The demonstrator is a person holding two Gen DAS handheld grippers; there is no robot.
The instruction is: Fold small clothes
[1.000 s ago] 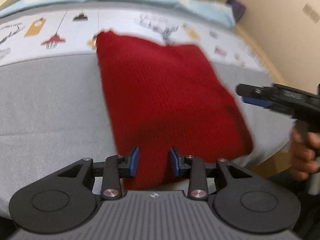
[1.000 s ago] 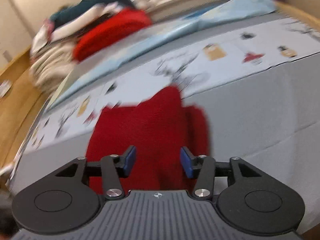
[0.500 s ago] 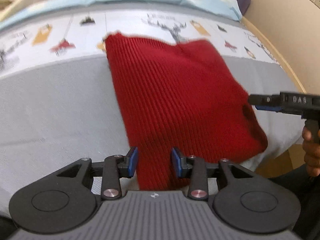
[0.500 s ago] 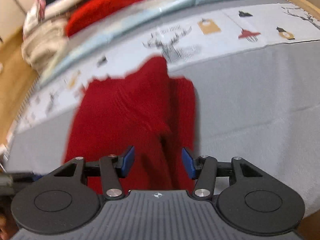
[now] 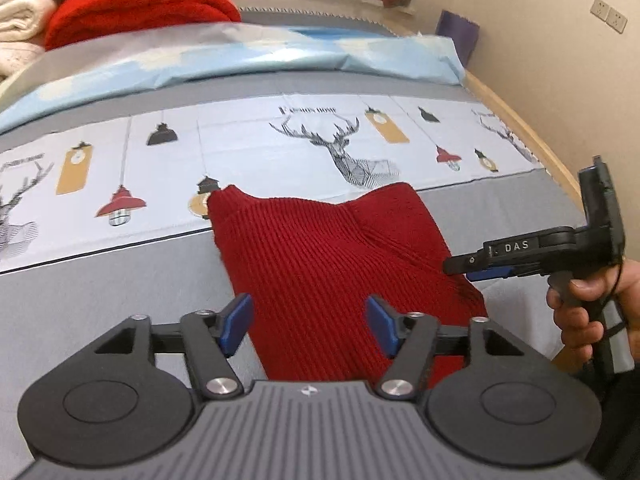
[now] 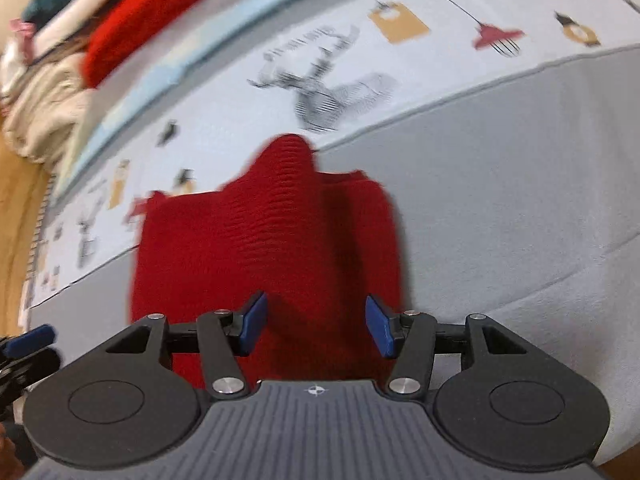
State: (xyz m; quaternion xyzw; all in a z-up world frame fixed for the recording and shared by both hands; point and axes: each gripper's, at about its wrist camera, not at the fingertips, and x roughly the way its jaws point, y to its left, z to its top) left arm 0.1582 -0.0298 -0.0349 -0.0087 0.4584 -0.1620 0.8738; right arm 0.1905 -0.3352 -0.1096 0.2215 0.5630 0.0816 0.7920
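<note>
A small red knitted garment [image 5: 332,264] lies folded on the grey bed cover, its far corners reaching the printed sheet. My left gripper [image 5: 310,326] hovers above the garment's near edge, its jaws opening, with nothing pinched between the blue pads. The right gripper [image 5: 476,270] shows at the garment's right edge in the left wrist view, held by a hand [image 5: 584,312]. In the right wrist view the same red garment [image 6: 272,240] lies below my right gripper [image 6: 316,326], whose jaws are opening over the cloth without pressing it.
A printed sheet [image 5: 280,148] with deer and lamps crosses the bed behind the garment. A pale blue cloth [image 5: 280,56] lies further back. Folded clothes, one bright red [image 5: 136,4], are stacked at the far left. A wooden bed edge [image 5: 516,120] and wall run along the right.
The left gripper's jaws have spread wide and it has risen and pulled back from the garment. The right gripper has swung closer to the garment's right edge, its jaws widening slightly.
</note>
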